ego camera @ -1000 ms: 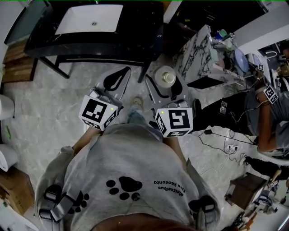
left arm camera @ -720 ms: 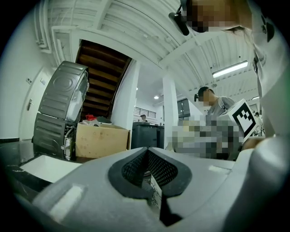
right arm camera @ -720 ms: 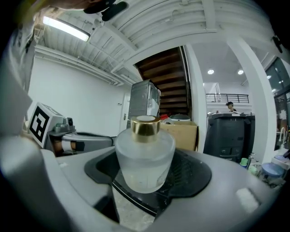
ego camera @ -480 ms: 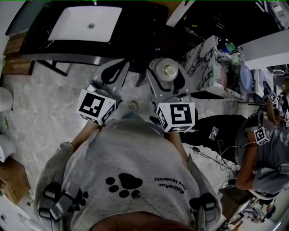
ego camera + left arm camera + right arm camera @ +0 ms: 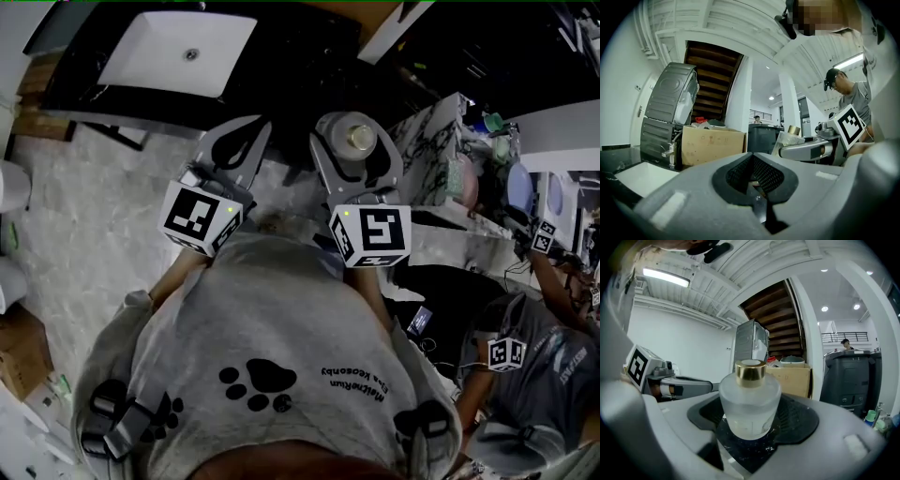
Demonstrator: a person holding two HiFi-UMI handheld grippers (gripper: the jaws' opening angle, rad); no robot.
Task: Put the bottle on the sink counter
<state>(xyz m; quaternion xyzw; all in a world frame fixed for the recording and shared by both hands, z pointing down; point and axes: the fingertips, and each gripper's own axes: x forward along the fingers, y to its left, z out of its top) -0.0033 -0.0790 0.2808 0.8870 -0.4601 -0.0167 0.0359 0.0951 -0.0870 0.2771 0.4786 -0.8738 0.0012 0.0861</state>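
A frosted glass bottle (image 5: 353, 148) with a gold cap (image 5: 750, 371) stands upright between the jaws of my right gripper (image 5: 354, 131), which is shut on its wide body (image 5: 750, 406). It hangs over the floor just short of the black sink counter (image 5: 291, 66), near the counter's front right part. My left gripper (image 5: 248, 131) is beside it on the left, shut, with nothing in it. In the left gripper view the mesh pads (image 5: 764, 173) meet around an empty oval gap, and the right gripper with the bottle shows at the right.
A white basin (image 5: 173, 52) is sunk into the counter's left part. A marbled cabinet (image 5: 427, 141) stands right of the counter. Other people (image 5: 525, 375) are at the right. A cardboard box (image 5: 17, 349) sits at the left edge. Pale stone floor (image 5: 84, 216) lies below.
Both grippers and the bottle have moved forward toward the sink counter, and the counter now sits closer in the head view. The right gripper's hold on the bottle is unchanged.
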